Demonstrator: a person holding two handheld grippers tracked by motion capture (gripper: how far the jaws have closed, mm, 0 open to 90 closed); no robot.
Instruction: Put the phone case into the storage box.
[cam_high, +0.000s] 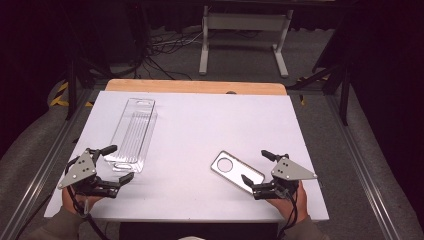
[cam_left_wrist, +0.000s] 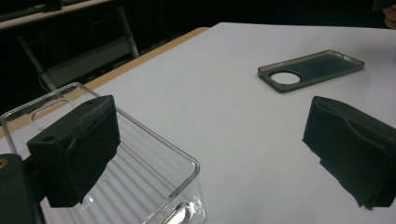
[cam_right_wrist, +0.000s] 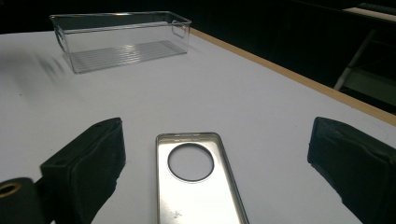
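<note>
Both grippers gape wide, the right gripper (cam_high: 257, 169) straddling the phone case (cam_high: 237, 171) to grab it, the left gripper (cam_high: 116, 164) bracketing the clear bin's (cam_high: 134, 133) near end, apparently to steady it.

Lab, floor cables (cam_high: 165, 47), railed test table (cam_high: 200, 125)

A: Bin (cam_high: 134, 131) – clear glossy plastic, ribbed floor. Phone case (cam_right_wrist: 198, 186) – smooth, translucent grey, sheen inside.

B: Table (cam_high: 200, 130) – matt white top, wooden far edge. Jaw pads (cam_right_wrist: 88, 163) – matt black, rough-textured.
</note>
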